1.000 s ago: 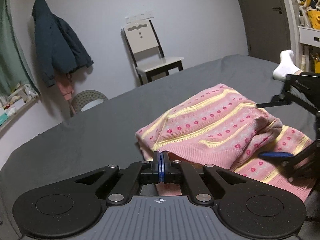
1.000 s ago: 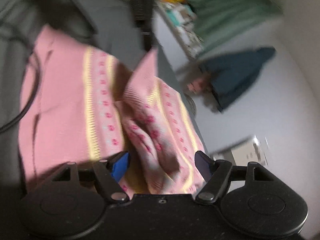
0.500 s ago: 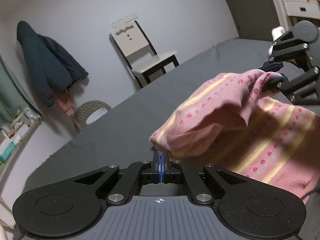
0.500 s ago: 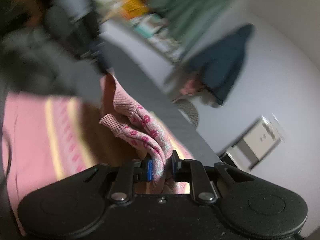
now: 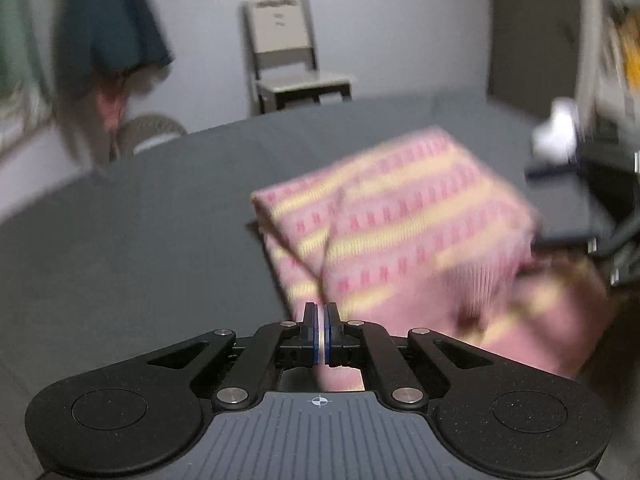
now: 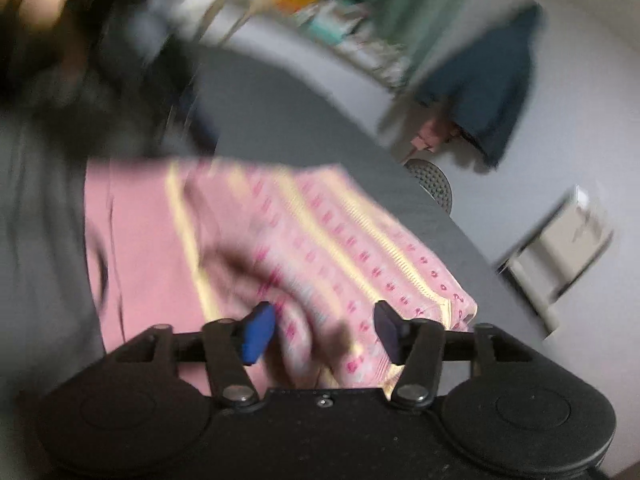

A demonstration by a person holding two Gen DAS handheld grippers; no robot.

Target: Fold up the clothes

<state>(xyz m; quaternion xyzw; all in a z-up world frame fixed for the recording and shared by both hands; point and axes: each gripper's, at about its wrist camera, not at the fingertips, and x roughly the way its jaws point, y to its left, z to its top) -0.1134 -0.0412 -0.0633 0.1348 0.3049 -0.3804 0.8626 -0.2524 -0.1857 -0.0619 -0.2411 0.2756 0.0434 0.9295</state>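
A pink knitted sweater [image 5: 400, 220] with yellow stripes and red dots lies folded over on the grey bed [image 5: 160, 220]. My left gripper [image 5: 320, 330] pinches the sweater's near edge; its jaws are just starting to part, with thin fabric still between the blue pads. In the right wrist view, my right gripper [image 6: 324, 328] hangs just above the sweater [image 6: 320, 240]. Its jaws are opening, and a loose fold lies between the pads [image 6: 258, 330] without being pressed. The right gripper [image 5: 600, 184] shows as a dark blur at the sweater's far right.
A pale chair [image 5: 288, 64] stands against the back wall. A dark jacket [image 5: 108, 28] hangs at the left above a woven basket [image 5: 152, 132]. A person's white sock [image 5: 560, 132] rests at the bed's right side, near cluttered shelves [image 5: 624, 48].
The right gripper closed on a fold and lifted it across, then let go; the fold now lies flat on the sweater. The left gripper kept its pinch and shifted slightly.
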